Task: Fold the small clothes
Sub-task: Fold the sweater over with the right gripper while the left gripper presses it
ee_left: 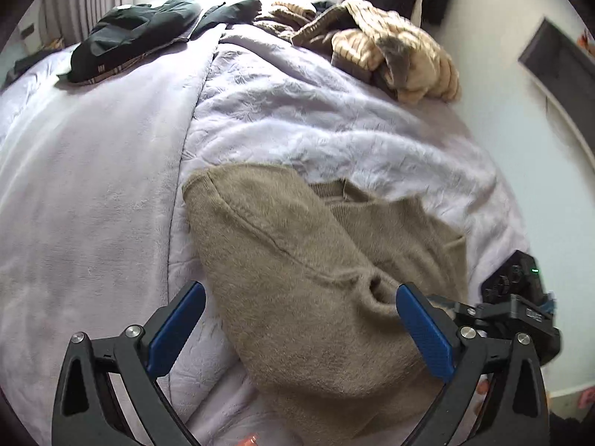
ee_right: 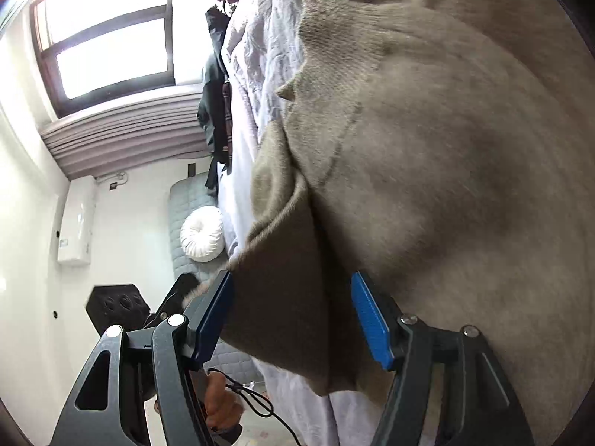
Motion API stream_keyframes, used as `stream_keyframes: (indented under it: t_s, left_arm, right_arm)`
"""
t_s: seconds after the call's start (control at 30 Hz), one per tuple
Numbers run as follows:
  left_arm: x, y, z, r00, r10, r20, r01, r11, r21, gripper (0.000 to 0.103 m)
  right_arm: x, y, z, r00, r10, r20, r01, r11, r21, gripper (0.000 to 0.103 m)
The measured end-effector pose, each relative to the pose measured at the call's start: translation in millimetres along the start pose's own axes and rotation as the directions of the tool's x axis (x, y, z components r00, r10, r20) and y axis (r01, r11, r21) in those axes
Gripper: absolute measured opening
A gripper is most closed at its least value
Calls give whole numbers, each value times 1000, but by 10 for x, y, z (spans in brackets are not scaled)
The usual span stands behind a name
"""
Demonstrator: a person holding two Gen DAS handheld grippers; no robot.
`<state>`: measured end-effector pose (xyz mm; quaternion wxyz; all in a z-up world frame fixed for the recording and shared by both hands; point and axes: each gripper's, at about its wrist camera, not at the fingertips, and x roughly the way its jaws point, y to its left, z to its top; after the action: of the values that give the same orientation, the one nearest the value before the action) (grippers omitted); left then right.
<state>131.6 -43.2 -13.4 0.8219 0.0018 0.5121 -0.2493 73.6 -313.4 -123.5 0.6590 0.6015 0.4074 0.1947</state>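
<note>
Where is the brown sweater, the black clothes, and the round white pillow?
brown sweater (ee_left: 297, 260): left wrist view, on its fuzzy folded middle.
black clothes (ee_left: 137, 33): left wrist view, on the middle of the dark pile on the bed.
round white pillow (ee_right: 202, 234): right wrist view, on its dimpled centre.

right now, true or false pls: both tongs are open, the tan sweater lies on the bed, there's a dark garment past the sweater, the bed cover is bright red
1. Both tongs are open. True: the left tongs and right tongs stand apart, pads not pressing.
2. The tan sweater hangs on a hanger. False: it lies on the bed cover.
3. A dark garment lies beyond the sweater. True.
4. The bed cover is bright red. False: pale lilac.
</note>
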Motion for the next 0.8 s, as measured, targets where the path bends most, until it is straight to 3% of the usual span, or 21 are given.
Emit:
stream_keyframes:
  t_s: [0.13,0.2,0.33,0.37,0.47,0.53,0.63,0.67,0.7,0.73,0.77,0.8]
  left_arm:
    - [-54,91,59,1000,4,18,-4,1000,-4,103]
    - [-226,123,58,995,20,100,-19,1000,-17,103]
    - [-620,95,37,957,57,285,-59,998,0,103]
    - [-619,117,47,959,48,280,-50,999,-3,103]
    - [-361,256,60,993,-10,121,17,998,-54,103]
    - [-145,429,22,997,-64,32,68,987,-148,103]
    - [21,604,-75,999,47,16,-42,971,-236,103]
    - [45,625,-102,997,71,19,-64,969,-239,103]
    - [70,649,-113,995,95,16,-88,967,-239,103]
    - [118,670,-122,992,124,-4,-122,965,-233,103]
    - [146,673,-126,989,150,-18,-150,963,-225,103]
    - [175,681,-132,985,169,-32,-172,962,-210,103]
  right_arm:
    - [183,138,205,998,29,-60,-31,999,-30,72]
    - [380,272,350,994,13,-112,-20,997,-68,73]
    - [715,582,518,974,-118,-195,76,975,-209,73]
    - [776,648,534,967,-143,-209,91,966,-242,73]
    - [1026,820,574,938,-246,-243,154,927,-341,73]
    - [1182,856,564,917,-297,-265,182,905,-384,73]
    - [1433,936,543,878,-395,-271,247,857,-451,72]
    - [1484,954,525,869,-416,-266,262,845,-465,70]
    - [1510,974,504,862,-436,-258,277,832,-481,58]
    - [1550,999,503,854,-459,-245,296,816,-496,27]
    - [1549,999,495,849,-471,-238,309,810,-499,21]
    - [1526,988,489,858,-452,-243,297,823,-484,21]
